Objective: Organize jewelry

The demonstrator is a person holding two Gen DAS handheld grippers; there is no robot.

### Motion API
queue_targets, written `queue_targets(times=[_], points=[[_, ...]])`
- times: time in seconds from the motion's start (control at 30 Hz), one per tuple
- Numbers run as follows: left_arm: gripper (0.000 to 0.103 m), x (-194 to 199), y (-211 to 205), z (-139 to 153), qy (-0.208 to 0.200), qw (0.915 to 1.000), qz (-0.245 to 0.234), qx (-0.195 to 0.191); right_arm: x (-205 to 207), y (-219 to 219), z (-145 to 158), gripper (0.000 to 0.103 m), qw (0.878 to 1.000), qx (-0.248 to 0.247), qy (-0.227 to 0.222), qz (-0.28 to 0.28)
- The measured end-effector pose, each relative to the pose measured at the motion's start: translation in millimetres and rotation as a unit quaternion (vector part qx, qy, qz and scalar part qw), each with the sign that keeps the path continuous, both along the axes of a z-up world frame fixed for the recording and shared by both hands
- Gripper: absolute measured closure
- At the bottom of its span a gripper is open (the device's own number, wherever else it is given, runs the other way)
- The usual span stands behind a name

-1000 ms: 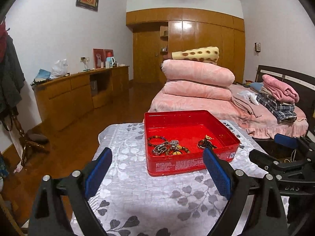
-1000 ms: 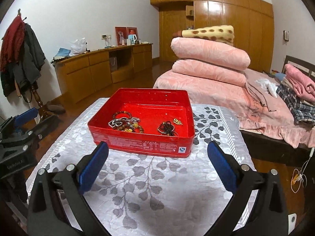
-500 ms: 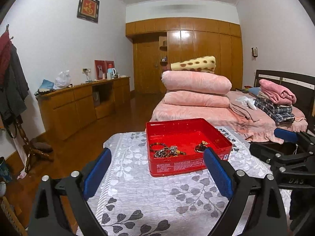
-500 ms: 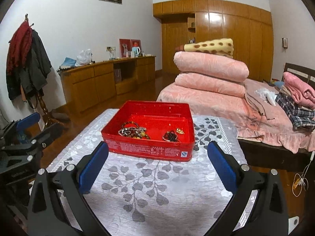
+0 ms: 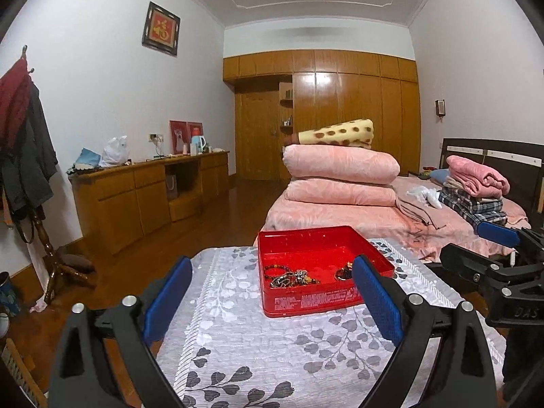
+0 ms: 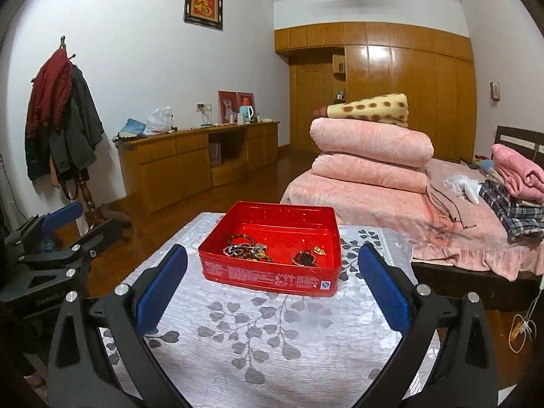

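Observation:
A red tin box sits on the table with the leaf-patterned cloth. Inside lie a pile of bracelets and chains and a smaller dark and gold piece. My left gripper is open and empty, held back from the box near the table's near edge. My right gripper is open and empty, also back from the box. Each gripper shows at the edge of the other's view, the right one and the left one.
A bed with stacked pink quilts and folded clothes stands behind and right of the table. A wooden sideboard runs along the left wall. A coat rack with jackets stands at the left. Wooden floor surrounds the table.
Both grippers have pulled back and risen away from the red box, which looks smaller and farther now. Both stayed open and empty. The jewelry in the box has not moved.

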State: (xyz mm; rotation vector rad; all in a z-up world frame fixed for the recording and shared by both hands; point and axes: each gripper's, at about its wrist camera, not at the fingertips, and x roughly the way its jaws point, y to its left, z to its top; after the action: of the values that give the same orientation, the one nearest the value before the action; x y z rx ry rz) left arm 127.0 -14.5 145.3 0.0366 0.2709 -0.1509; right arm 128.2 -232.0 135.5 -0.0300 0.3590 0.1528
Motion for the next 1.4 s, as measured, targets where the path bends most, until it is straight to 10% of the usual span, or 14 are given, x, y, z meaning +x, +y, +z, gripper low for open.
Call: queue_targets(times=[1.4], points=[[0.007,-24.0,-8.6,12.4,-0.044,0.9990,-0.012,0.002,-15.1,0.3,13.4,0.006,1.000,0.003,-0.026,-0.001]])
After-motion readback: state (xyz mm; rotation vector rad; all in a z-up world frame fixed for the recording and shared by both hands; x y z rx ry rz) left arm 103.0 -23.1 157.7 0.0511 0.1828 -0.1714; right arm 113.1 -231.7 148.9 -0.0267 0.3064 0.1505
